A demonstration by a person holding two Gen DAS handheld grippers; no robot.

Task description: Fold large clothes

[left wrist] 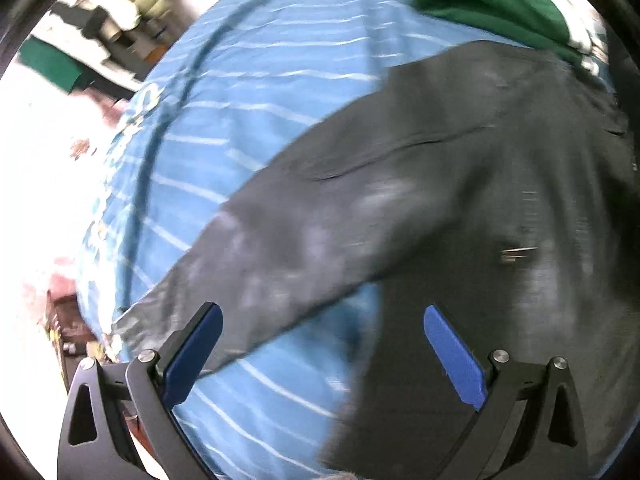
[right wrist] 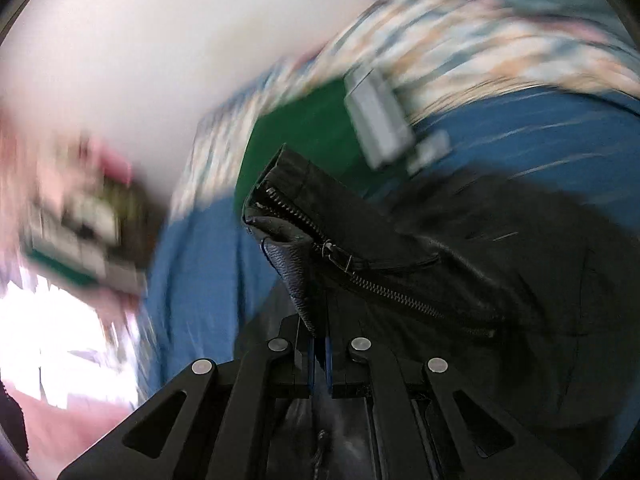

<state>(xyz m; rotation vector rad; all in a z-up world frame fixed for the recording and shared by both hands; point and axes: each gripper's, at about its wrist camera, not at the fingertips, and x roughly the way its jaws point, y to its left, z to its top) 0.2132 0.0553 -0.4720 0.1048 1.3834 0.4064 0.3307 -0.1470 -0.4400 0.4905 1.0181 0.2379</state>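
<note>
My right hand-held gripper (right wrist: 319,350) is clenched on the black jacket (right wrist: 460,264) at its zipper edge. The left hand-held gripper (left wrist: 322,316) hangs released just above the sleeve (left wrist: 280,248), which slants near-left to far-right over the blue striped bedspread (left wrist: 248,92); left is nearer it.

Black jacket (left wrist: 460,200) on a blue, white-striped sheet (left wrist: 248,92); green cloth (left wrist: 492,4).
</note>
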